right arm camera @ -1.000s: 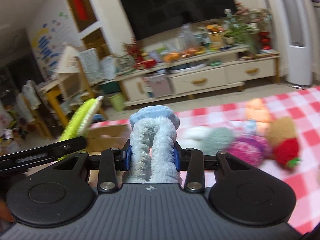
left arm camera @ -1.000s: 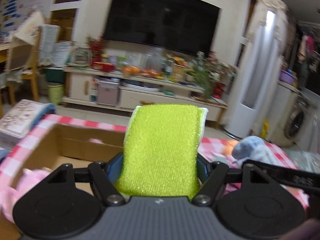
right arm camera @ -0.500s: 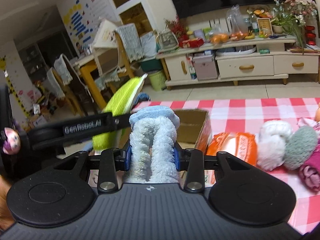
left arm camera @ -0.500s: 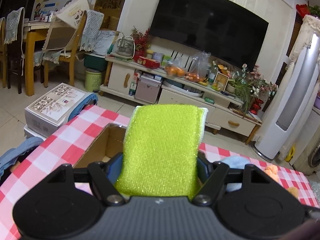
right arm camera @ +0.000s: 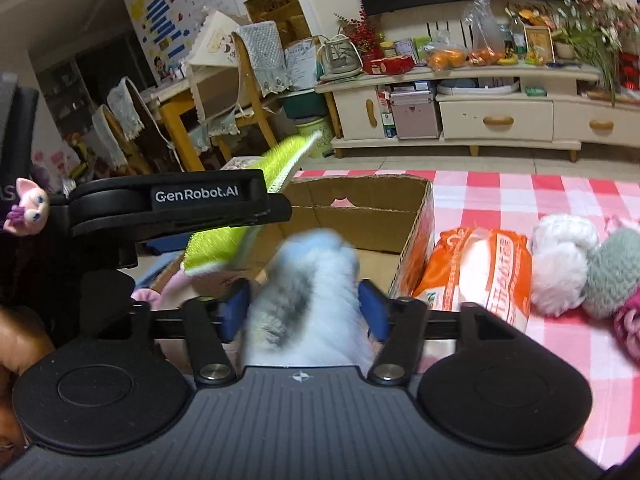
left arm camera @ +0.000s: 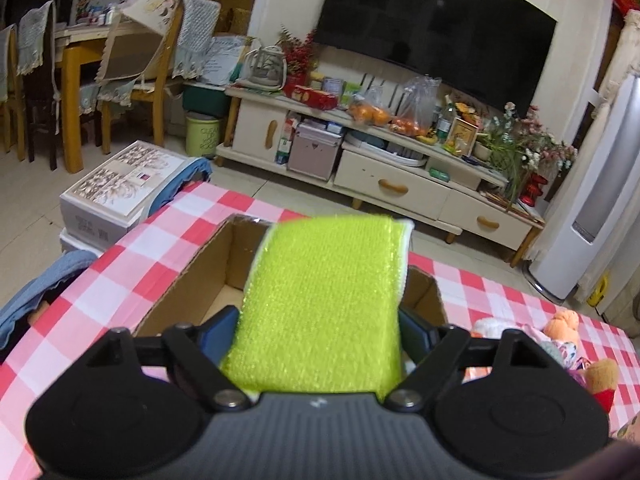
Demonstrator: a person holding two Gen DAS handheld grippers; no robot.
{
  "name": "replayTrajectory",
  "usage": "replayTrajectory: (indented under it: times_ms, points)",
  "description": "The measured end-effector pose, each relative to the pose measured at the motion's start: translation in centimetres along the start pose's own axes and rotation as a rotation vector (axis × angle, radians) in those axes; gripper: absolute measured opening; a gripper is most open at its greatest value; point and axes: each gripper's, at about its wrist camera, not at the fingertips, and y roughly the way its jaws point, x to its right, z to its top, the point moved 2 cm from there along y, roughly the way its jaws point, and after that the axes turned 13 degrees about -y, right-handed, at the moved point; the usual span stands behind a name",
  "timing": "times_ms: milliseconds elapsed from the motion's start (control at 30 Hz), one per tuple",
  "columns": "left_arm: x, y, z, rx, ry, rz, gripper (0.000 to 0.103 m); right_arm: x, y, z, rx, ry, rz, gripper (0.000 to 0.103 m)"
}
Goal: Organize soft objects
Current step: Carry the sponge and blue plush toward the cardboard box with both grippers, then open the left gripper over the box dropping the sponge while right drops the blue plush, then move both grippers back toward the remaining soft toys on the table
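Observation:
My left gripper hangs over an open cardboard box on the checked table. A lime-green sponge stands between its opening jaws, blurred, with slim gaps at both pads. In the right wrist view the same sponge tilts down from that gripper toward the box. My right gripper is over the box's near edge and its jaws are opening. A fluffy light-blue toy sits blurred between them, clear of both blue pads. Something pink and soft lies inside the box.
Right of the box on the red-and-white cloth lie an orange packet, a white fluffy ball, a grey-green knit ball and a pink one. Stacked boxes stand on the floor off the table's left edge.
Both grippers came over the box. The right jaws, which squeezed the blue toy, have spread and the toy is loose and blurred. The left jaws widened around the sponge.

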Motion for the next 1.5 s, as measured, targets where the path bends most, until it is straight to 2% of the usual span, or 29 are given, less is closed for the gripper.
replayTrajectory:
  times_ms: [67, 267, 400, 633, 833, 1500]
  points:
    - [-0.1, -0.1, 0.1, 0.002, -0.005, 0.006, 0.088, 0.0, -0.7, -0.1, 0.011, 0.014, 0.011, 0.092]
    - [0.4, -0.4, 0.0, 0.008, -0.007, 0.004, 0.090, -0.4, -2.3, -0.6, 0.039, -0.012, -0.027, 0.100]
    - [0.9, -0.5, -0.3, 0.007, 0.006, 0.002, 0.090, -0.6, -3.7, -1.3, 0.054, -0.039, -0.087, 0.101]
    - [1.9, -1.0, -1.0, 0.009, 0.036, -0.022, 0.097, -0.1, -5.1, -2.4, 0.069, -0.039, -0.136, 0.103]
    - [2.7, -1.2, -1.9, 0.005, 0.066, -0.038, 0.098, 0.5, -5.8, -3.0, 0.079, -0.057, -0.187, 0.103]
    - [5.8, -2.6, -4.7, 0.006, 0.143, -0.121, 0.102, 3.2, -7.7, -5.1, 0.095, 0.051, -0.258, 0.103]
